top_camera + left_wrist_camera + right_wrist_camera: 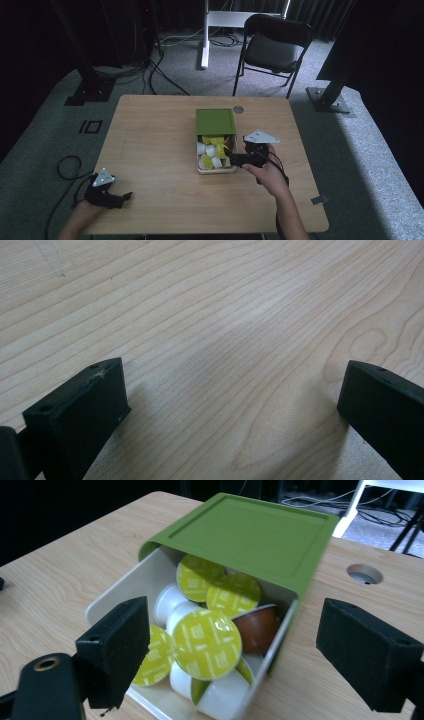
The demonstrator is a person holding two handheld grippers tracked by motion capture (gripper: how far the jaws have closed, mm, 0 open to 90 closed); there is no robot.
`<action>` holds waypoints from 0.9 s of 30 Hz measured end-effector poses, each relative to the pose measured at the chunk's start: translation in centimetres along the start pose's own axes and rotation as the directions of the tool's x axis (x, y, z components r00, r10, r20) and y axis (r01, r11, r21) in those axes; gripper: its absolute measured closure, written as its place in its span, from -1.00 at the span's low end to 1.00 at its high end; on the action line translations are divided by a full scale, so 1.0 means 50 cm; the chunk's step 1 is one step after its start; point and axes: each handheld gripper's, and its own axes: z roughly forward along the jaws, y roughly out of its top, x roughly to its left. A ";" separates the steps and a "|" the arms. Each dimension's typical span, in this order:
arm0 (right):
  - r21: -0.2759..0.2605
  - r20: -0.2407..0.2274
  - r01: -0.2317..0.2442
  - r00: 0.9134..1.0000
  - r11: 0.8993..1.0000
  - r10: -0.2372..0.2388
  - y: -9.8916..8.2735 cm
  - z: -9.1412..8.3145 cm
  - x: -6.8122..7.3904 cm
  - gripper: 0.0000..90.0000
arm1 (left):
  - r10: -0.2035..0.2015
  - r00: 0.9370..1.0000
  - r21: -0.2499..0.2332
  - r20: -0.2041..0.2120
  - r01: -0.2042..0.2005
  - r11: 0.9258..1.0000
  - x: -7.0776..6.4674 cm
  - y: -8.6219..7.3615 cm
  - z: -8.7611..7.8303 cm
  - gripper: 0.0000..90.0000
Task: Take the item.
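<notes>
Right gripper: jaws spread wide apart, nothing between them; held just over the near end of the drawer; in the high view it sits at the drawer's right edge, carried by the person's right hand.
Drawer: white tray slid part-way out of the green sleeve, open toward the person.
Green sleeve: flat-topped box cover over the far half of the drawer; lies near the middle of the table, toward its far edge.
Coffee capsules: white cups with yellow-green foil lids, heaped loosely in the drawer; one brown capsule lies against the drawer's right wall.
Left gripper: jaws wide apart, empty, low over bare wood; at the table's near left corner.
Table: light wood, with a round cable hole just beyond the sleeve.
Background: black folding chair on grey carpet beyond the table.
</notes>
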 end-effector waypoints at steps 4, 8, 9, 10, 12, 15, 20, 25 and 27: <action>0.004 -0.012 0.008 1.000 1.000 -0.008 0.004 0.014 0.011 -0.69 | -0.001 1.000 0.001 0.001 0.001 1.000 0.000 0.000 0.000 -0.99; 0.008 -0.024 0.015 1.000 1.000 -0.014 0.006 0.028 0.023 -0.69 | -0.001 1.000 0.001 0.001 0.001 1.000 0.000 0.000 0.000 -0.99; 0.009 -0.023 0.016 1.000 1.000 -0.015 0.006 0.032 0.026 -0.69 | -0.001 1.000 0.000 0.001 0.001 1.000 0.000 0.000 0.000 -0.99; 0.009 -0.011 0.018 1.000 1.000 -0.018 0.005 0.035 0.030 -0.69 | -0.001 1.000 0.001 0.001 0.001 1.000 0.000 0.000 0.000 -0.99; 0.011 -0.007 0.018 1.000 1.000 -0.018 0.002 0.043 0.039 -0.69 | -0.001 1.000 -0.001 0.000 0.001 1.000 0.000 0.000 0.000 -0.99; 0.022 -0.002 0.038 0.999 0.999 -0.038 -0.005 0.056 0.054 -0.69 | -0.002 1.000 0.001 0.001 0.002 1.000 0.000 0.000 0.000 -0.99; 0.021 0.010 0.035 0.999 0.999 -0.036 -0.013 0.075 0.075 -0.69 | -0.002 1.000 0.001 0.001 0.002 1.000 0.000 0.000 0.000 -0.99; 0.024 0.017 0.030 0.999 0.999 -0.030 -0.024 0.093 0.085 -0.69 | -0.001 1.000 0.002 0.002 0.001 1.000 0.000 0.000 0.000 -0.99; 0.038 0.040 0.048 0.998 0.998 -0.049 -0.029 0.098 0.087 -0.69 | -0.002 1.000 0.001 0.002 0.002 1.000 0.000 0.000 0.000 -0.99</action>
